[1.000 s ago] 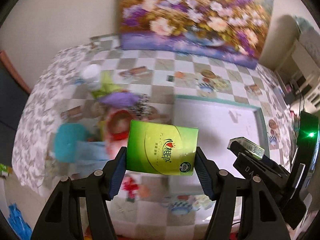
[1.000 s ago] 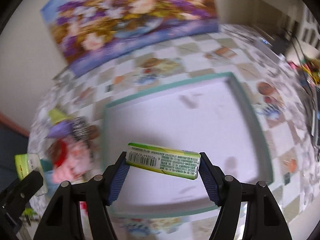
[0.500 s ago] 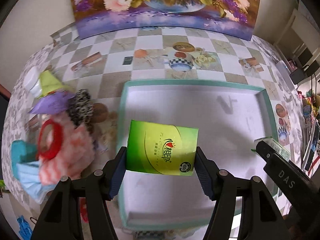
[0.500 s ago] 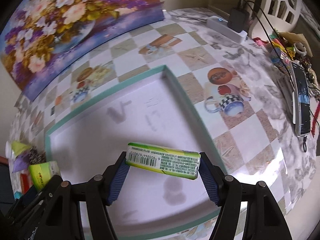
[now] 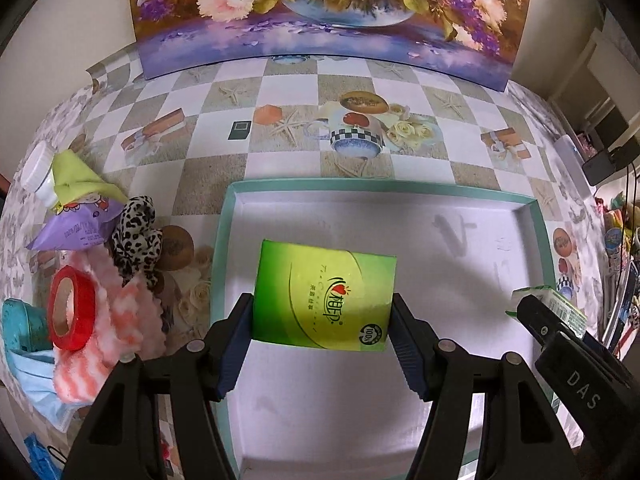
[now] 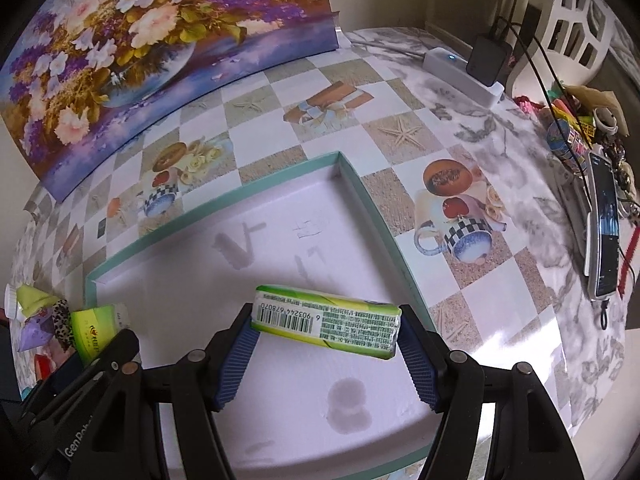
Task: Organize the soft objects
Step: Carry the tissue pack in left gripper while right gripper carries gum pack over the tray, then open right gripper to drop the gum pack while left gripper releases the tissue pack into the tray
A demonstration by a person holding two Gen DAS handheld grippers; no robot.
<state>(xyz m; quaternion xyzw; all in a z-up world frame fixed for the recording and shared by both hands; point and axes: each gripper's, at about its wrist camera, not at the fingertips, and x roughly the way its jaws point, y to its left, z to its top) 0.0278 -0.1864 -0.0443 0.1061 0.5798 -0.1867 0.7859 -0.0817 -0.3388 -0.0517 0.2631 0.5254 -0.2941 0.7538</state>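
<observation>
My left gripper (image 5: 322, 344) is shut on a green tissue pack (image 5: 325, 300), flat face up, above the left part of the white tray with a teal rim (image 5: 219, 248). My right gripper (image 6: 326, 356) is shut on a second green tissue pack (image 6: 326, 322), edge-on with its barcode showing, above the tray's right part (image 6: 372, 204). The right gripper with its pack also shows at the right edge of the left wrist view (image 5: 560, 312). The left gripper's pack shows at the left of the right wrist view (image 6: 94, 326).
Left of the tray lies a heap: purple pouch (image 5: 76, 228), leopard scrunchie (image 5: 136, 232), red tape roll (image 5: 68, 308), pink striped cloth (image 5: 104, 344), blue mask (image 5: 36, 376). A flower painting (image 5: 328, 12) stands at the back. A phone (image 6: 604, 232) and clutter lie far right.
Both grippers have carried their tissue packs rightward from over the heap to above the tray. Both packs stay held.
</observation>
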